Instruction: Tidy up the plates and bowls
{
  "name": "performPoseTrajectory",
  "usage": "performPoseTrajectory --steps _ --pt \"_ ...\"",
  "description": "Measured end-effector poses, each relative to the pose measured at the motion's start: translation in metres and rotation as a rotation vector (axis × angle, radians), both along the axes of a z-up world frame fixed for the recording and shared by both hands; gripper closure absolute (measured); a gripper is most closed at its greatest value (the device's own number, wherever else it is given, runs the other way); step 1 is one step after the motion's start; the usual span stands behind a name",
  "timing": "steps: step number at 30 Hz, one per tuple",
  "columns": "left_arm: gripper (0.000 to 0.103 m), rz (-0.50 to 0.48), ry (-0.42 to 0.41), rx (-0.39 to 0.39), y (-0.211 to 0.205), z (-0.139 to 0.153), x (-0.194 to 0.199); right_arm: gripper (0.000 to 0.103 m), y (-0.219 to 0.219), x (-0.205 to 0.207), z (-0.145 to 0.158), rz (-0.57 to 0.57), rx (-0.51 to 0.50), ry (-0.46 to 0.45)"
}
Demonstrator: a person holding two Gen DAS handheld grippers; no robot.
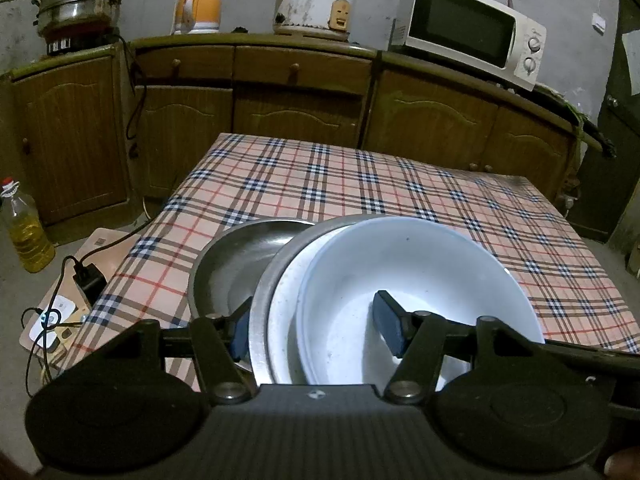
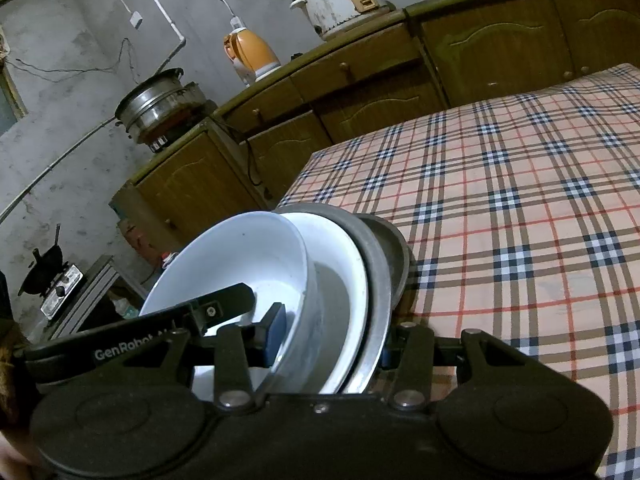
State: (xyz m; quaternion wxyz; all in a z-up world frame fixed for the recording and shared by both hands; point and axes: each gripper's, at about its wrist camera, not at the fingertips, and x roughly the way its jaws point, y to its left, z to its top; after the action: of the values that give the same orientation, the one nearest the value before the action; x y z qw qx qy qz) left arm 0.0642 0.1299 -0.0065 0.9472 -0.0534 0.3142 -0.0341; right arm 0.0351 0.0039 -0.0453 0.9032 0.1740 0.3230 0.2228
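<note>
Table: a checked cloth (image 1: 400, 192) covers the table, which stands in front of brown cabinets (image 1: 304, 92).
Counter: on top of the cabinets stand a microwave (image 1: 472, 30), a rice cooker (image 1: 316, 6), an orange kettle (image 1: 200, 4) and a steel steamer pot (image 1: 80, 2).
Stack: a white bowl (image 1: 412, 280) sits in a white plate (image 1: 286, 308), which sits in a steel plate (image 1: 264, 304); the three are tilted together at the table's near left corner.
Steel pan: a second steel dish (image 1: 236, 264) lies on the cloth just left of the stack, partly under its raised edge.
Left gripper (image 1: 316, 328): fingers spread wide across the near rim of the stack, one blue pad (image 1: 390, 326) inside the bowl, the other outside the steel plate; I cannot tell whether the pads press on the rims.
Right gripper (image 2: 328, 340): fingers likewise straddle the same stack, one pad (image 2: 276, 330) inside the bowl, the other hidden behind the steel plate; grip not clear.
Floor: an oil bottle (image 1: 26, 232) stands left of the table.
</note>
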Motion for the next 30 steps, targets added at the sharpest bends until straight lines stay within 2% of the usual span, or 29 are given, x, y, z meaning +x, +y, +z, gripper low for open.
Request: performPoseTrajectory --steps 30 --pt "0.040 -0.043 0.013 -0.019 0.017 -0.015 0.030 0.049 0.023 0.026 -0.012 -0.050 -0.020 0.016"
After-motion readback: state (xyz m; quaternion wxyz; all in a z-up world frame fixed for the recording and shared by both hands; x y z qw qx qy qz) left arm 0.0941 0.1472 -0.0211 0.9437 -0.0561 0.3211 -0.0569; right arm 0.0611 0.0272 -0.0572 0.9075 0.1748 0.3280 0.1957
